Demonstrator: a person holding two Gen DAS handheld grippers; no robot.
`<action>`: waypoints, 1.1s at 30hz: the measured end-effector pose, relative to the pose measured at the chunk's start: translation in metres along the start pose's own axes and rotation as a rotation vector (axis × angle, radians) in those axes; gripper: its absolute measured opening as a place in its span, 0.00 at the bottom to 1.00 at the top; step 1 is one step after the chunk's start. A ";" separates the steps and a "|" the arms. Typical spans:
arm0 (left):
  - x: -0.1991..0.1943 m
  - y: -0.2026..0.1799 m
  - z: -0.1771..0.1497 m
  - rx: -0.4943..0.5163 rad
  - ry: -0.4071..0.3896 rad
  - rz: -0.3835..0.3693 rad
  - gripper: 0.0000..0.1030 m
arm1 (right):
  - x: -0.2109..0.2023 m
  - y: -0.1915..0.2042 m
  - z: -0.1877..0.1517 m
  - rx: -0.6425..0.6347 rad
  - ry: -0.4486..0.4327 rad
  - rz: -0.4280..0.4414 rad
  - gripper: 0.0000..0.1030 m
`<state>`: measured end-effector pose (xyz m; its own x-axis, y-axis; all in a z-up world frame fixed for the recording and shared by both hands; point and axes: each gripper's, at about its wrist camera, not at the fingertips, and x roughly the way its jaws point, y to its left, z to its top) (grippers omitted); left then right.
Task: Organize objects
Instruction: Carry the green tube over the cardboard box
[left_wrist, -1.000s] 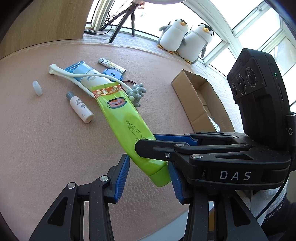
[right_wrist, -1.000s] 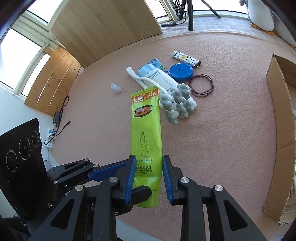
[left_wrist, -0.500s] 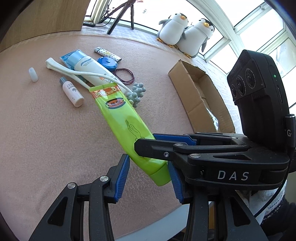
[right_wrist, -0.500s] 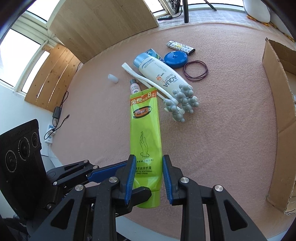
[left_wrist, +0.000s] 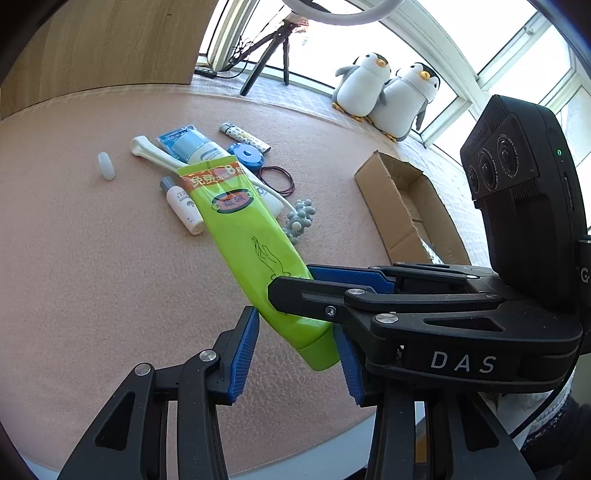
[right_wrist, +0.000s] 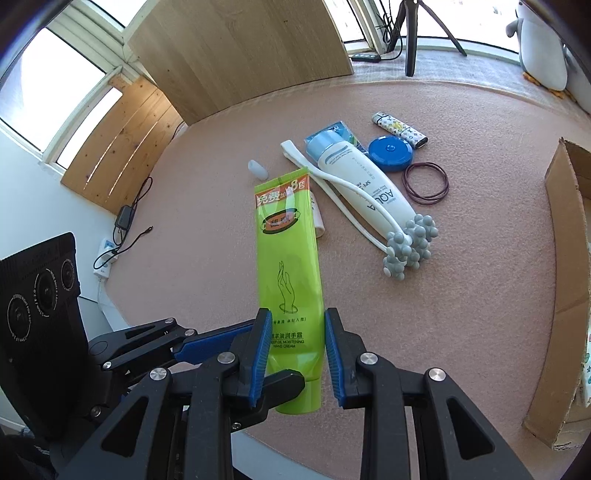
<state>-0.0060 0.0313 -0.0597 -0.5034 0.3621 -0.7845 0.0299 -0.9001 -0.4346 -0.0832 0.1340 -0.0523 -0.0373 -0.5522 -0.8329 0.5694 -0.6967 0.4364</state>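
The right gripper (right_wrist: 293, 350) is pinching the cap end of a long lime-green plastic hand-cream tube (right_wrist: 288, 266) between its blue ribbed pads, holding it out ahead of the jaws above the pink carpeted surface (right_wrist: 461, 314). The left gripper (left_wrist: 293, 352) is standing with its jaws spread, the tube's cap end hanging between them; whether either pad is touching it is unclear. Beyond the tube's far end, a white lotion bottle (right_wrist: 364, 188) and a grey-balled white massager (right_wrist: 406, 243) are lying. An open brown cardboard box (left_wrist: 402, 206) is sitting to the right of the jaws.
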 end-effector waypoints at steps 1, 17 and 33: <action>0.000 -0.004 0.002 0.014 0.000 -0.007 0.43 | -0.005 -0.005 0.000 0.010 -0.012 -0.007 0.25; 0.088 -0.148 0.069 0.249 0.039 -0.152 0.43 | -0.106 -0.133 -0.006 0.218 -0.196 -0.154 0.25; 0.146 -0.215 0.088 0.305 0.084 -0.182 0.45 | -0.138 -0.196 -0.015 0.288 -0.222 -0.207 0.26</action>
<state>-0.1619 0.2565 -0.0416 -0.4041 0.5301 -0.7454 -0.3186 -0.8455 -0.4286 -0.1777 0.3536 -0.0284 -0.3207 -0.4504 -0.8333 0.2798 -0.8855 0.3709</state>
